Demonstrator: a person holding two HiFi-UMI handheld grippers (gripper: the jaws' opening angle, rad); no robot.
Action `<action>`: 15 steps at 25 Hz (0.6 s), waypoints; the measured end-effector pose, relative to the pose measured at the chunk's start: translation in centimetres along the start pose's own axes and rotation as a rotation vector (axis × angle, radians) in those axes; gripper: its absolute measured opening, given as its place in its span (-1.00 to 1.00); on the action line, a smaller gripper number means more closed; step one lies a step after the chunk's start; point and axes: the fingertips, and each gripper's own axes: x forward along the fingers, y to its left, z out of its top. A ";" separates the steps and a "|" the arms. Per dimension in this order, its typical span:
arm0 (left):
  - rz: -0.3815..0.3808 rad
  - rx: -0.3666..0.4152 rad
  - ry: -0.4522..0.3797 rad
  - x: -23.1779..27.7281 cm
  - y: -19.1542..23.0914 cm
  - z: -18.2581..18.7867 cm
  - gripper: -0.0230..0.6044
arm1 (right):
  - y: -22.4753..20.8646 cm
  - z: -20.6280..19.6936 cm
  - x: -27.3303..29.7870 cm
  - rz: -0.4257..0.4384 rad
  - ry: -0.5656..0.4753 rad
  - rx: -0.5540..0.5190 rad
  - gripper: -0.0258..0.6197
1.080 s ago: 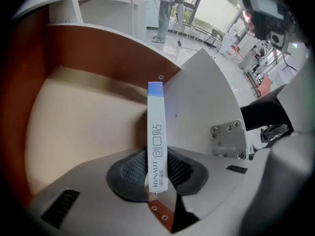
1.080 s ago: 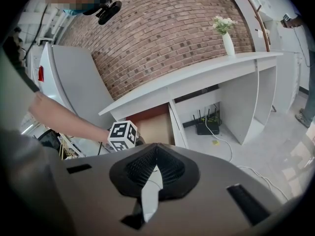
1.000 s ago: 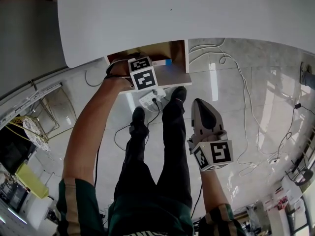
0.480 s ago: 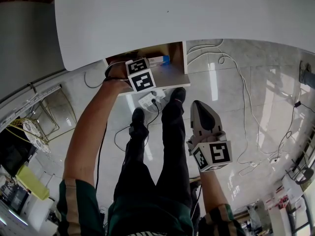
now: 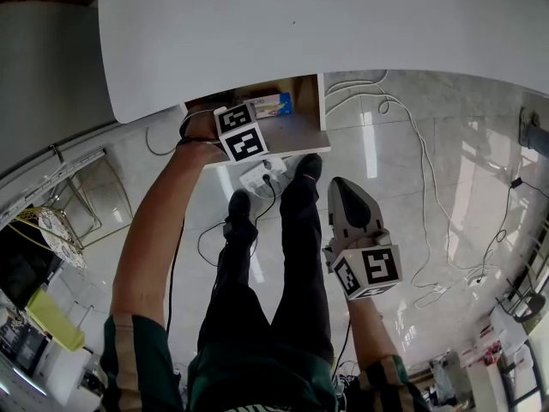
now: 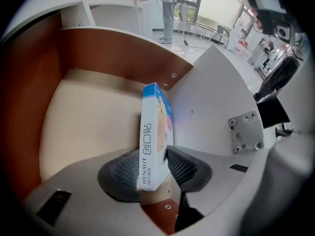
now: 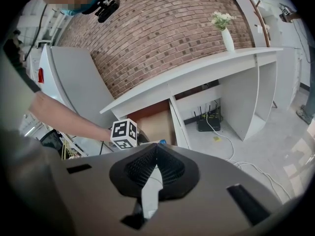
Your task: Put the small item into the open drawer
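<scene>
Has just been opening the left claw (image 6: pixel 153 167) over the drawer (image 6: pixel 83 117), and has eased its marker cube slightly leftward in the head view since a second ago. Nearest the body, holds the right claw (image 7: pixel 155 154) idle beside the right leg, closed tight on nothing, angled down toward the floor (image 5: pixel 446 187). Further out, points the left claw straight down into the drawer, spread wide. Leaves the small box (image 6: pixel 156 132) between the pads, standing on its narrow edge on the pale drawer bottom, close by the white side wall. Looks free of both pads, though just beside the right one. Counts, on that showing, as released inside the drawer: placing all but done, with only the withdrawal of the claw to come. Risks toppling the upright box if brushed on the way out, so calls for a clean lift straight up. Beyond, shows the white desk (image 5: pixel 300 24) overhanging the drawer, and loose cables (image 5: pixel 412 118) across the floor below.
</scene>
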 end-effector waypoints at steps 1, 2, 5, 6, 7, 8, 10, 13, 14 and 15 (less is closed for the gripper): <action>0.008 0.000 0.001 -0.1 0.1 -0.1 -0.43 | 0.0 0.0 0.0 0.000 -0.001 -0.004 -0.85; 0.019 -0.001 0.001 -0.2 0.2 -0.3 -0.43 | 0.0 0.1 0.0 -0.003 -0.001 -0.004 -0.85; 0.054 -0.001 -0.006 -0.8 0.6 -0.5 -0.42 | 0.2 0.1 -0.2 -0.006 -0.002 -0.003 -0.85; 0.062 -0.001 -0.008 -0.9 0.8 -0.5 -0.42 | 0.4 0.1 -0.2 -0.005 0.000 -0.003 -0.85; 0.069 -0.002 -0.009 -1.0 0.9 -0.5 -0.41 | 0.5 0.1 -0.2 -0.003 0.001 -0.005 -0.85; 0.072 -0.004 -0.010 -1.1 1.0 -0.6 -0.41 | 0.6 0.1 -0.2 -0.001 0.001 -0.007 -0.85; 0.079 -0.009 -0.014 -1.2 1.2 -0.6 -0.41 | 0.8 0.1 -0.1 -0.001 0.002 -0.011 -0.85; 0.091 -0.012 -0.024 -1.5 1.4 -0.5 -0.41 | 0.9 -0.1 0.0 0.007 0.002 -0.026 -0.85; 0.094 -0.010 -0.028 -1.6 1.4 -0.4 -0.41 | 0.9 -0.1 0.0 0.006 0.004 -0.028 -0.85; 0.096 -0.009 -0.031 -1.7 1.4 -0.3 -0.41 | 0.8 -0.2 0.0 0.004 0.007 -0.029 -0.85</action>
